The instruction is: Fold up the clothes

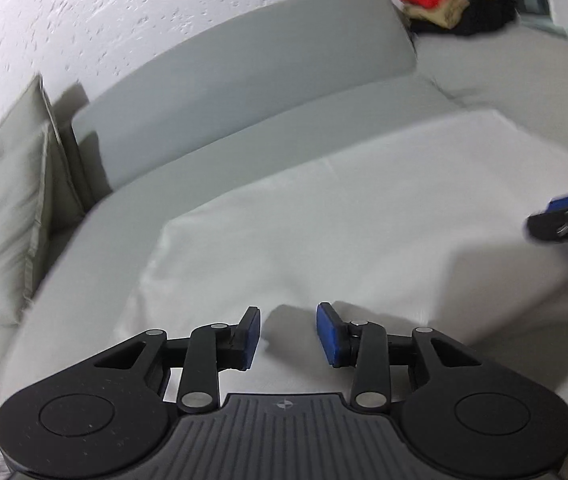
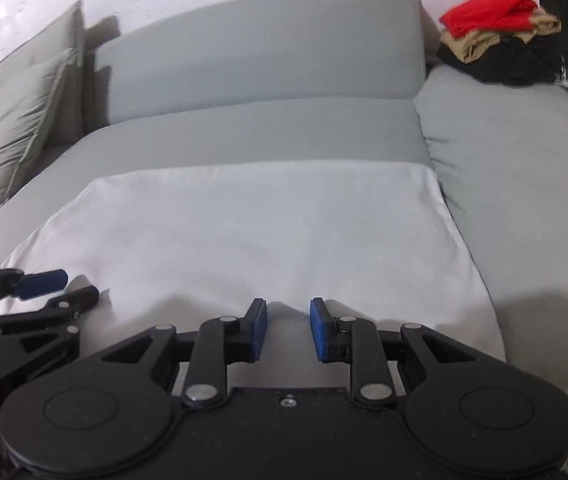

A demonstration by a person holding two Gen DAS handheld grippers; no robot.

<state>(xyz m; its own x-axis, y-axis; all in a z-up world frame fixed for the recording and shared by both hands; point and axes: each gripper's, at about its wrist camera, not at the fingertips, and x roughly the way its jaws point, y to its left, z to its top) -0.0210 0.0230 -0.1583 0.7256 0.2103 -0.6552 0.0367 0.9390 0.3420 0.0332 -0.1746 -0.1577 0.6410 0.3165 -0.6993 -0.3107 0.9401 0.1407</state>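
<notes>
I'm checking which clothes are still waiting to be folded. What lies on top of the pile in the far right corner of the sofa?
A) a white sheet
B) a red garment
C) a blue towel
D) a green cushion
B: in the right wrist view a red garment sits on top of the tan and black clothes in the pile, far beyond the white garment.

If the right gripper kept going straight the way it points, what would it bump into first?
Probably the white cloth garment spread on the grey sofa. The right gripper, jaws apart and empty, points down at its near edge.
</notes>
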